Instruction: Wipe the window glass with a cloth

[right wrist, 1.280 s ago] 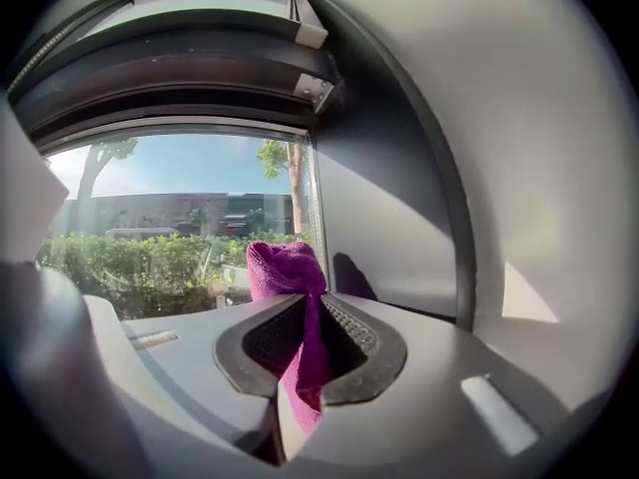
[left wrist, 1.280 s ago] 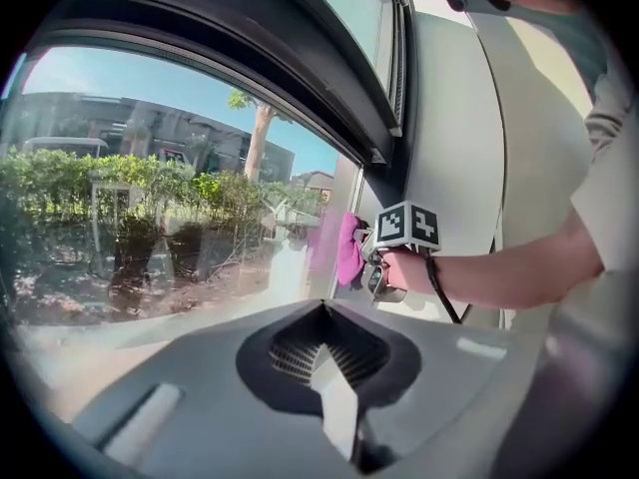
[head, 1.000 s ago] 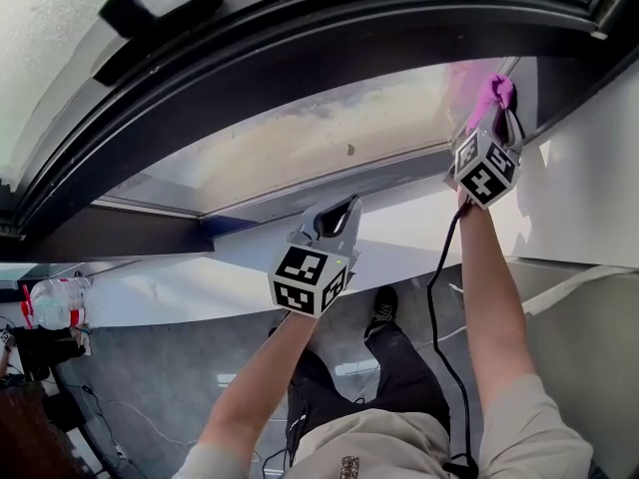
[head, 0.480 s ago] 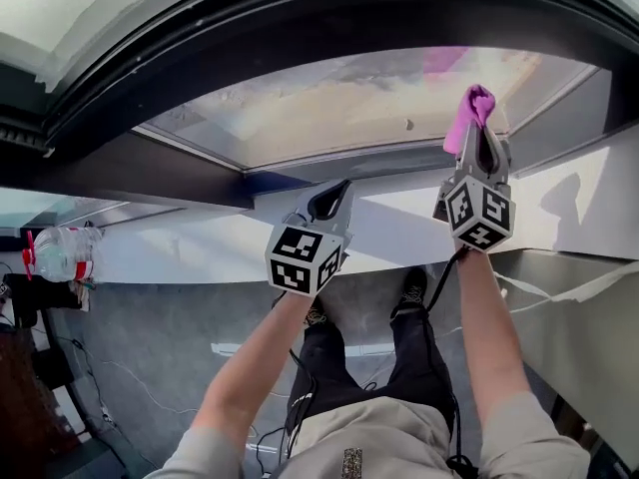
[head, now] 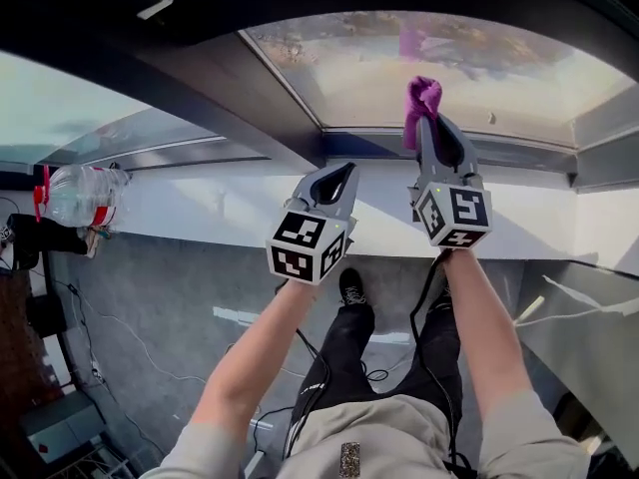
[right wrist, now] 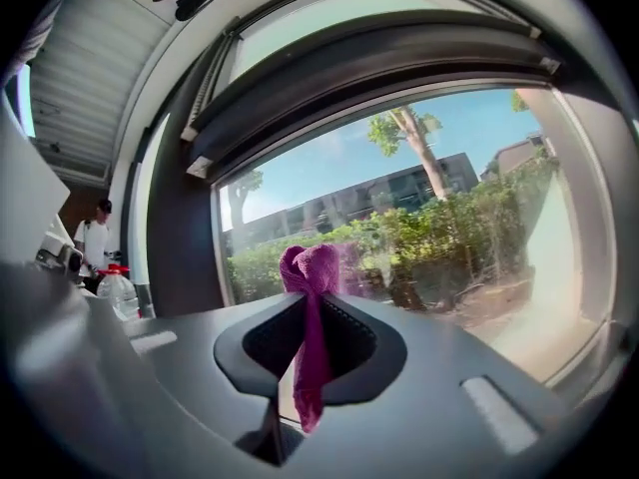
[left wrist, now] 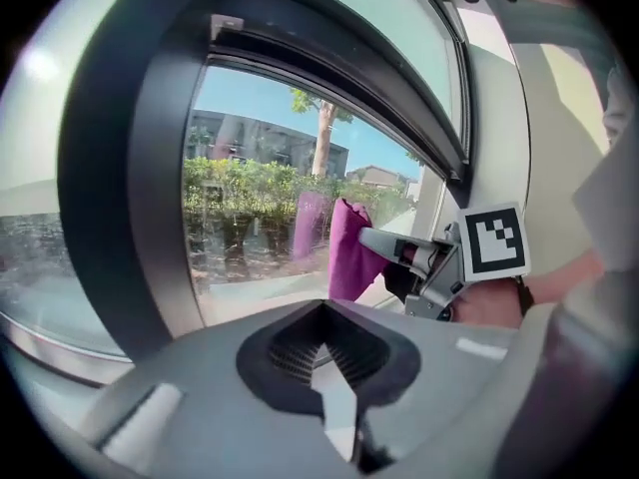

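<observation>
Gripping the purple cloth [head: 421, 98], the right gripper [head: 427, 120] has its jaws clamped on the fabric at upper centre of the head view, just before the window glass [head: 499, 63]; contact with the pane cannot be confirmed. The left gripper [head: 337, 176], at centre frame, has its jaws closed together on nothing. A plastic bottle [head: 75, 196] sits at the left edge.

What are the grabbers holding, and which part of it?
The right gripper pinches a purple cloth near its middle: a bunch pokes out past the jaws, and a tail hangs back between them. The left gripper holds nothing.
</observation>
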The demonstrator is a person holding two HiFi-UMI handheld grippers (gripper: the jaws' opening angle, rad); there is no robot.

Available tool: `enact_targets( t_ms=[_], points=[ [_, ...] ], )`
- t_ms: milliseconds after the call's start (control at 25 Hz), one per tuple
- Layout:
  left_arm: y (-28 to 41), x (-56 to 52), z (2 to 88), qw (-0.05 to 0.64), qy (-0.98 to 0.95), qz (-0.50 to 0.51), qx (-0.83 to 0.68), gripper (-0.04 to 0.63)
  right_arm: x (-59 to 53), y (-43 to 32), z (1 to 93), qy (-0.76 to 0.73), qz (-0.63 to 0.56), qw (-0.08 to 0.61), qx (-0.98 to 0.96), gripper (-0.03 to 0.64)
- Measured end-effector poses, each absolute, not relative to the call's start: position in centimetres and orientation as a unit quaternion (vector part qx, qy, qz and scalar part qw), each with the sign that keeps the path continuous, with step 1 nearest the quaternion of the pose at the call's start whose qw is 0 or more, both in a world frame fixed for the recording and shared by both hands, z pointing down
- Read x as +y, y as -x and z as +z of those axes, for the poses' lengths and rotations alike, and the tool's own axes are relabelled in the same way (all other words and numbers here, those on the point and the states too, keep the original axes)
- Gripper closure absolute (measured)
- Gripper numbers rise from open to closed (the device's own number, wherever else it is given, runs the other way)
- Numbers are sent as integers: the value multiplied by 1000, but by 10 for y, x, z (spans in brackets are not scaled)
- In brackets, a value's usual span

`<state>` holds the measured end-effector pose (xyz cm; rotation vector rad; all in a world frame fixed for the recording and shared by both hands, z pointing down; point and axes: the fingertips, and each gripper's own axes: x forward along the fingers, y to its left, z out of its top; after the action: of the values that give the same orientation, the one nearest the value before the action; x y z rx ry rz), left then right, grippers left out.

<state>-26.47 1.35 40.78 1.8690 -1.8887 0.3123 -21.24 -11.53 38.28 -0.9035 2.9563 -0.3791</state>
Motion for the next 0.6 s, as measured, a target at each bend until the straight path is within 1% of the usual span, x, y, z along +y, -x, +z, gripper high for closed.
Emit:
enact_targets(
  t_ms=[160,320,480,600],
  points=[
    [311,48,420,242,-659,108,-703,594,-68,301,384,214,-90,3,973,552],
    [334,63,428,242,-647,98,-716,594,-49,362,397,172,-80,-7,982,552],
    [346,73,435,239,-640,90,-725,594,-38,404,419,148,-81,-18,986,552],
    [343,77,439,240,-642,90,-723,594,-40,408,421,153,-72,-12,986,552]
  ],
)
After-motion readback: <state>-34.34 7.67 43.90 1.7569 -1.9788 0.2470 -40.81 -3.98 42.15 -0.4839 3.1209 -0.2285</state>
